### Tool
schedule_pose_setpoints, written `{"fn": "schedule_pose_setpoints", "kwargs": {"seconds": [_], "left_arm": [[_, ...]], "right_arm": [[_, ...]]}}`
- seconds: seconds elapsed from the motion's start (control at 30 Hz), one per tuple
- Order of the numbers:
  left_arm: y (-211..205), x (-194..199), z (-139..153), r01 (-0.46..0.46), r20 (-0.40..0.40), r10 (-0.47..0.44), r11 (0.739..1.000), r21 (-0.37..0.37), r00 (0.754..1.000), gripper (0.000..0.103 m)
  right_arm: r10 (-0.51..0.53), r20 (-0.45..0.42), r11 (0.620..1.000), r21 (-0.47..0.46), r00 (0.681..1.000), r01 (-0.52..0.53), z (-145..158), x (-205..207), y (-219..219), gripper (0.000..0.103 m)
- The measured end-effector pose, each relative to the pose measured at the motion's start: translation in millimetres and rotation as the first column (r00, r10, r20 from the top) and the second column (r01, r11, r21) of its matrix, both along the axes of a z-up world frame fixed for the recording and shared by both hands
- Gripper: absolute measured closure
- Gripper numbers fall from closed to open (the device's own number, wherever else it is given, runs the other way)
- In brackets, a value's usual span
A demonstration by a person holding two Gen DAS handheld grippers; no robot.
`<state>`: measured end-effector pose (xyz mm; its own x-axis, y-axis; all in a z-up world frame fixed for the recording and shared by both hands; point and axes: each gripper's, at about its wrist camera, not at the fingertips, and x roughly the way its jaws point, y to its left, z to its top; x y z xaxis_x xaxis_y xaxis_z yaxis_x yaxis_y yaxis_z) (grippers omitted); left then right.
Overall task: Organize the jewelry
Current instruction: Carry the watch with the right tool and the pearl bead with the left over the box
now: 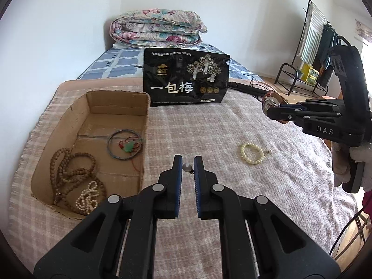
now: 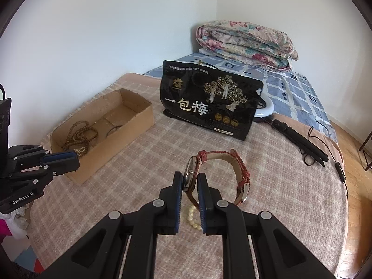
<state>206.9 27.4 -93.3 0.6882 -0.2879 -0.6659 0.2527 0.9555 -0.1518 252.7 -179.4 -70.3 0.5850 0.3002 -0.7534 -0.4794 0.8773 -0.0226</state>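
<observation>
Two grippers of matte black plastic with ribbed blue pads work over a bed spread with a woven pink-and-cream plaid blanket (image 2: 267, 186). In the left wrist view, the left gripper (image 1: 187, 168) at lower centre is nearly closed on a small round grey bead earring (image 1: 186, 167), pinched between its pads. In the right wrist view, the right gripper (image 2: 189, 183) at lower centre clamps a wristwatch (image 2: 193, 174) by its round metal case; the textured red leather strap loops out to the right. A cream pearl bracelet (image 1: 252, 153) lies on the blanket right of centre. At left sits an open corrugated cardboard box (image 1: 144, 107), holding a long brown wooden bead string (image 1: 72, 174), a small white pearl strand (image 1: 88, 197), a thin metal bangle (image 1: 124, 144) and a green pendant (image 1: 129, 147) on red cord. A glossy black pouch (image 1: 186, 79) stands at upper centre.
</observation>
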Motion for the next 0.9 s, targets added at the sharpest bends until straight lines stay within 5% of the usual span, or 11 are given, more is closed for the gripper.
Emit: {"fn": "schedule_pose_setpoints", "kwargs": {"seconds": [0.9], "left_arm": [[123, 14, -15, -0.243, -0.011, 0.245, 0.966, 0.086, 0.969, 0.095]], "right_arm": [[0.138, -0.019, 0.989, 0.053, 0.990, -0.137, -18, 32, 156, 0.092]]}}
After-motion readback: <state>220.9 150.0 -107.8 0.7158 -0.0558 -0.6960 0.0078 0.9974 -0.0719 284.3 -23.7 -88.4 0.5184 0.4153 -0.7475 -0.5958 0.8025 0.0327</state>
